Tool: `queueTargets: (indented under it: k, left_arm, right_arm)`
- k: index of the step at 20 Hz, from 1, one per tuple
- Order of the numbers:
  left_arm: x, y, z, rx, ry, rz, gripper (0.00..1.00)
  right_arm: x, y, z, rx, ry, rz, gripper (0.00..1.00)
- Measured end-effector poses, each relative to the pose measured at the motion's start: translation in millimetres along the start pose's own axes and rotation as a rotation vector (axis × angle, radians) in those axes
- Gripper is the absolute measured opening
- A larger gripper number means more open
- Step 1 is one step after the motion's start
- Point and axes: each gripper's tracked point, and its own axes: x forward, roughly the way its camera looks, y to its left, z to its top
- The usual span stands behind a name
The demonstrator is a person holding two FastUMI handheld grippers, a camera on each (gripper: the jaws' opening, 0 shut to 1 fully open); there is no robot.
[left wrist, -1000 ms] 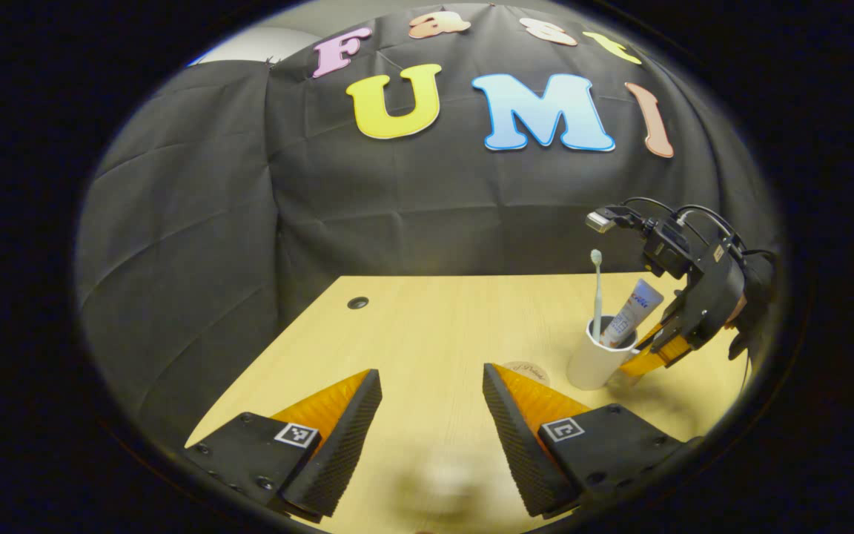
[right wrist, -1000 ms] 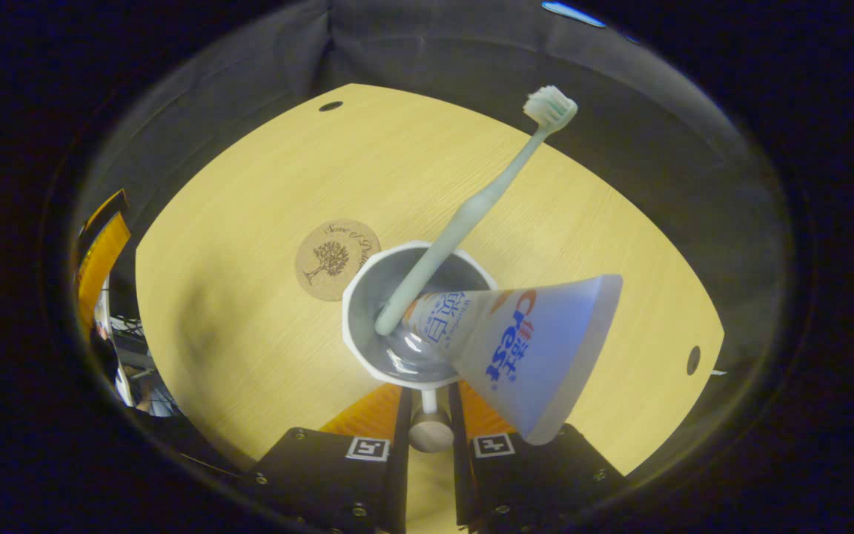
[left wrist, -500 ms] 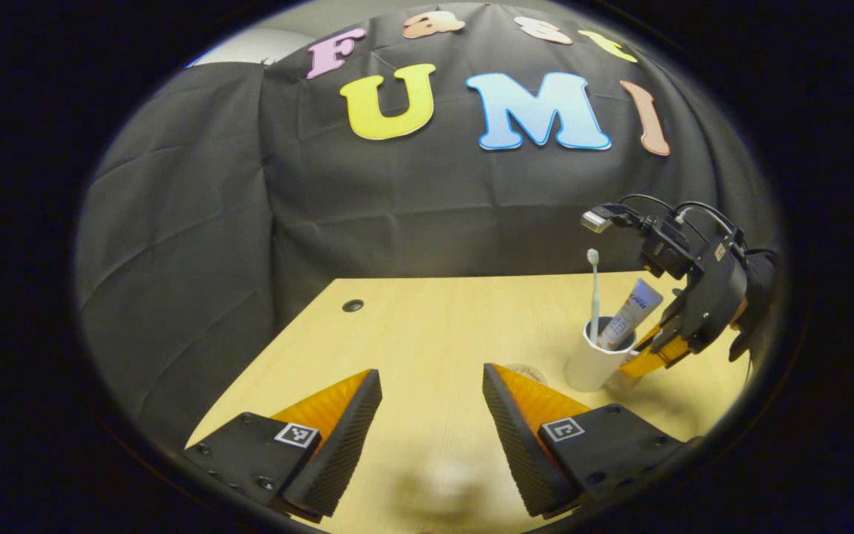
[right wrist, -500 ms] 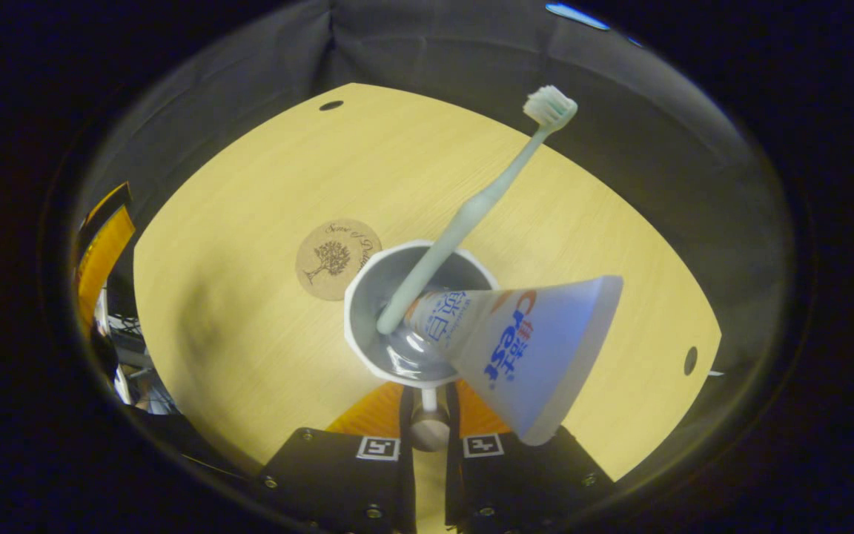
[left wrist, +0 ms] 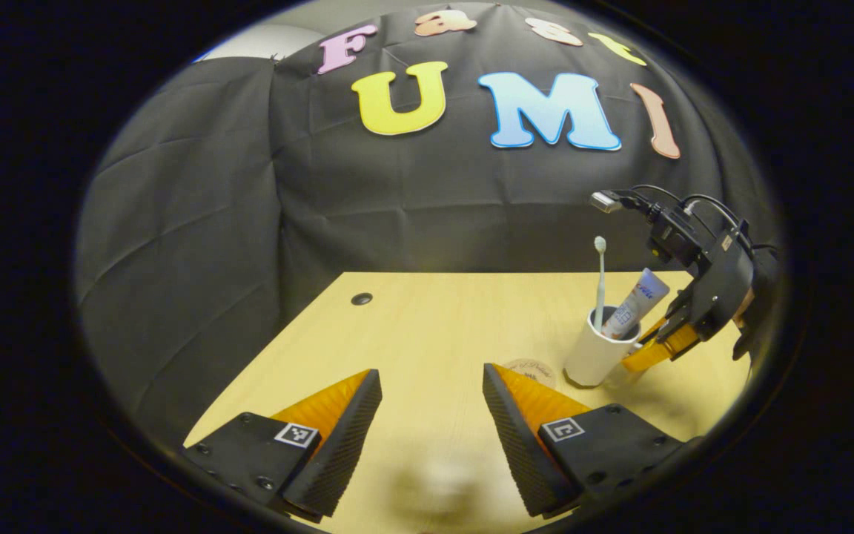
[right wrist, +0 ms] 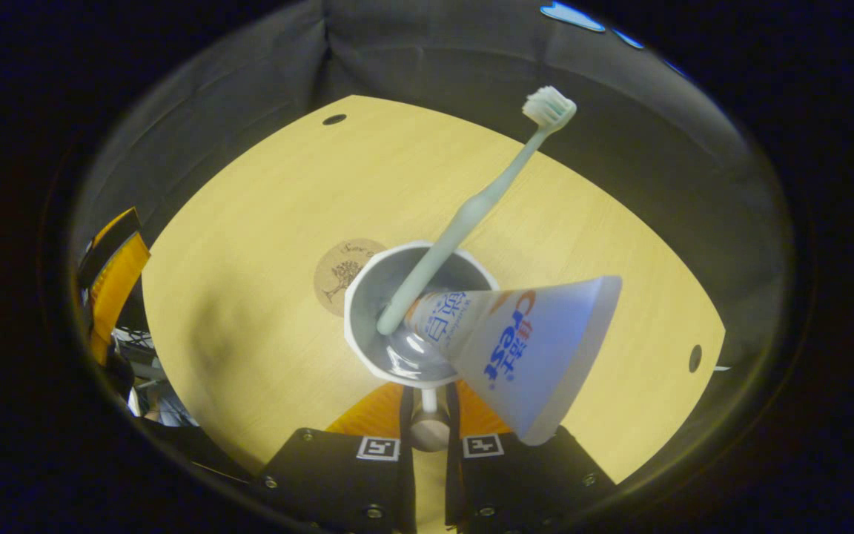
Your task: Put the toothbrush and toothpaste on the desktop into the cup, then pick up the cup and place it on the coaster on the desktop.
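In the right gripper view, one white cup (right wrist: 375,348) stands just ahead of the right gripper (right wrist: 427,404), whose two fingers are clenched on the cup's handle (right wrist: 427,429), one on each side of it. Inside the cup are one pale green toothbrush (right wrist: 464,219), leaning away with its bristle head up, and one toothpaste tube (right wrist: 520,352), cap down and its flat end tilted out over the rim to the right. The tube carries printed lettering in blue and red along its side. One round cork coaster (right wrist: 339,268) lies on the wooden desktop (right wrist: 249,245) just beyond the cup on the left; the cup's rim overlaps its near edge in this view. The coaster bears a small tree drawing and a line of script too small to make out. Whether the cup's base rests on the desktop cannot be told.

Two round holes show in the desktop, one at the far corner (right wrist: 334,119) and one at the right edge (right wrist: 695,358). Each finger of the right gripper has one square black-and-white marker, two in all.

In the left gripper view, the left gripper (left wrist: 431,374) hovers low over the desktop with its fingers spread wide and nothing between them; it also shows two square markers. The cup and right gripper sit farther off to its right, with the coaster just beside the cup
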Motion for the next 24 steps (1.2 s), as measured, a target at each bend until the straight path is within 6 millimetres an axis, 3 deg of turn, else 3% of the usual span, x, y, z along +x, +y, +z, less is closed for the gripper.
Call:
queueTargets:
  k: [5, 12, 18, 21, 24]
  left_arm:
    - [-7, 9, -2, -0.007, 0.011, 0.015, 0.94]
    - [-20, 49, -10, -0.013, 0.020, 0.066, 0.94]
    - [-27, 79, -18, -0.023, 0.040, 0.108, 0.94]
    - [-26, 83, -19, -0.023, 0.044, 0.112, 0.94]
    - [-23, 84, -20, -0.027, 0.046, 0.110, 0.94]
  right_arm:
    - [-2, 23, 16, -0.009, -0.020, 0.021, 0.16]
    - [7, 55, 47, -0.023, -0.034, 0.051, 0.16]
    - [14, 58, 69, -0.039, -0.014, 0.049, 0.16]
    - [17, 61, 89, -0.044, 0.000, 0.039, 0.16]
    - [27, 80, 98, -0.042, 0.021, 0.026, 0.16]
